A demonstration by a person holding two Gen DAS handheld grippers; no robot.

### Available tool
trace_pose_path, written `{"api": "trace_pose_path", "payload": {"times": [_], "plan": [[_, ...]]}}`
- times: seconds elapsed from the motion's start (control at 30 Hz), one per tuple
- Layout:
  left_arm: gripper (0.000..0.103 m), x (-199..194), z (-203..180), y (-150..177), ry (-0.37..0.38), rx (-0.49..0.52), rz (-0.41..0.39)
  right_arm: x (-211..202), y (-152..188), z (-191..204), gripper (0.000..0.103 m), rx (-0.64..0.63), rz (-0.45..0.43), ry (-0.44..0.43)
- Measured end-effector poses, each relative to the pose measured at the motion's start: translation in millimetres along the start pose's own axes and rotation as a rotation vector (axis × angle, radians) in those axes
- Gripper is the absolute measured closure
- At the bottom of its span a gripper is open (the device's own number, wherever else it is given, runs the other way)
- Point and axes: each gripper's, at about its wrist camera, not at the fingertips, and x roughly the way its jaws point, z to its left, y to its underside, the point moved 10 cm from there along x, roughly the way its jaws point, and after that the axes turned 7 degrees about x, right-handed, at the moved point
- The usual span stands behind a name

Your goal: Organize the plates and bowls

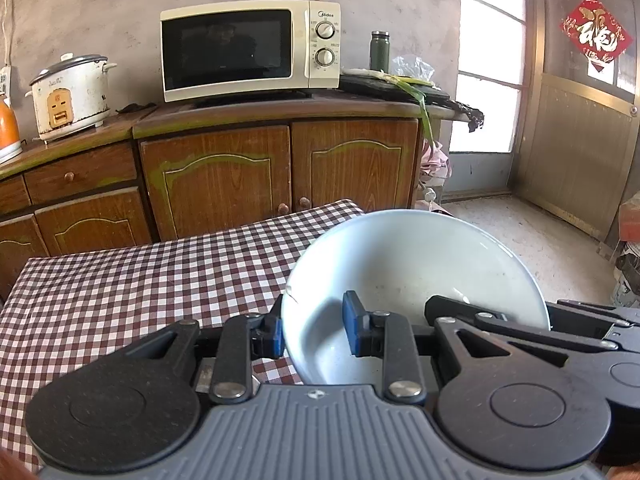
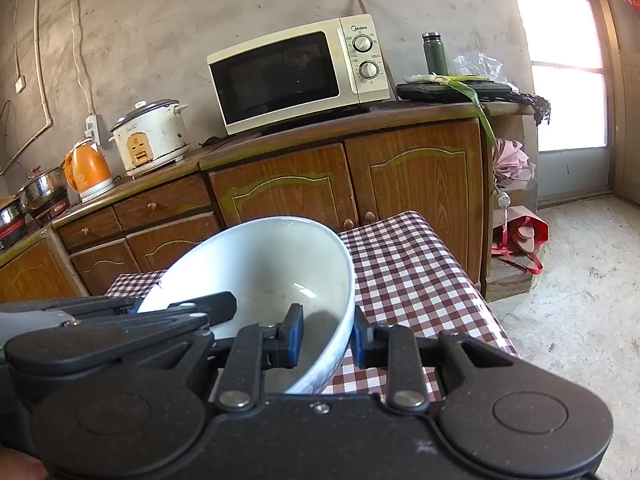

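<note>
1. Left wrist view: the left hand-held gripper (image 1: 314,330) is clamped on the near rim of a white bowl (image 1: 416,264), one blue pad outside the wall and one inside. The bowl is tilted, held up over the near right part of the checkered counter (image 1: 140,280). Just right of this gripper, the right hand-held gripper (image 1: 520,320) comes in from the side and reaches the same bowl. Straight ahead, well past the bowl, there's a wooden cabinet (image 1: 248,176) with a microwave (image 1: 250,50) on top, and a rice cooker (image 1: 70,94) off to the left.

2. Right wrist view: the right hand-held gripper (image 2: 326,338) is pinched on the bowl (image 2: 260,268) too, with the wall caught between its pads. The left hand-held gripper (image 2: 180,312) sits just to its left, also at the bowl's edge. The counter (image 2: 408,272) runs ahead and to the right under the bowl. An orange kettle (image 2: 88,170) is far off to the left by the rice cooker (image 2: 150,136), and the microwave (image 2: 298,74) is ahead.
</note>
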Motion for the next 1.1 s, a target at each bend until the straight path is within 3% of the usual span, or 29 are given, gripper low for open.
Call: {"api": "trace_pose_path", "payload": {"times": [1.1], "plan": [[0.074,-14,-9,21,0.008,0.006,-0.001,-23,27,0,0.071,0.015,0.001,0.011]]}}
